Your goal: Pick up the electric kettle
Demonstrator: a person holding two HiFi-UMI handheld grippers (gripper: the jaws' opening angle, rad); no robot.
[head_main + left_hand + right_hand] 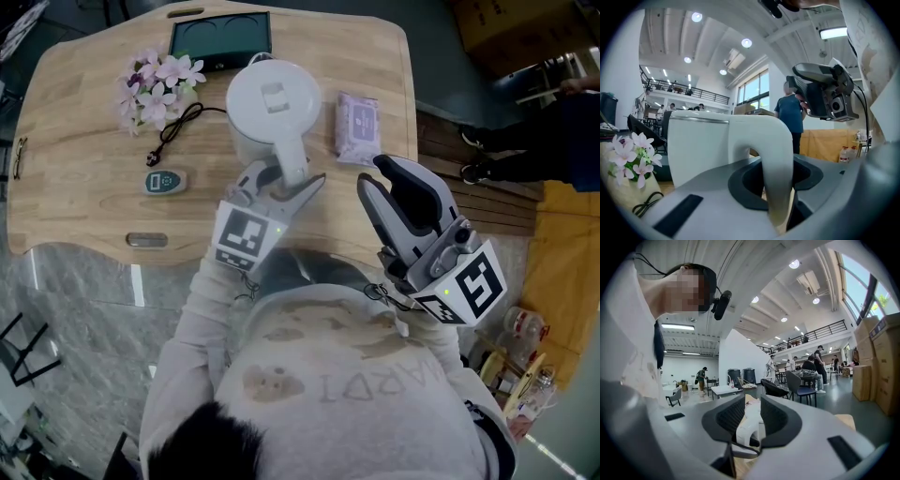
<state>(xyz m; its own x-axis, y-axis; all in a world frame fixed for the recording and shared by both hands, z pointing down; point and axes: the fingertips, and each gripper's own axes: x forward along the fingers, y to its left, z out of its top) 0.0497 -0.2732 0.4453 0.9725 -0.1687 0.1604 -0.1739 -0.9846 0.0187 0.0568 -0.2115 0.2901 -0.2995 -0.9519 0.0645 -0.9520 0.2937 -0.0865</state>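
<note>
Left gripper [286,178] pinches the handle of the electric kettle [272,98], lid closed, on the counter [75,141]; right gripper [375,173] at its 3 o'clock, jaws spread.

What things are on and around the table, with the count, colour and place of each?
table: 1, light wood, under everything
electric kettle: 1, white, table centre
tray: 1, dark green, back edge
flowers: 1 bunch, pink-white, back left
cord: 1, black, beside flowers
small device: 1, teal, left of kettle
tissue pack: 1, lilac, right of kettle
left claw: 1, grey, shut on kettle handle
right claw: 1, grey, front right, slightly open, empty
</note>
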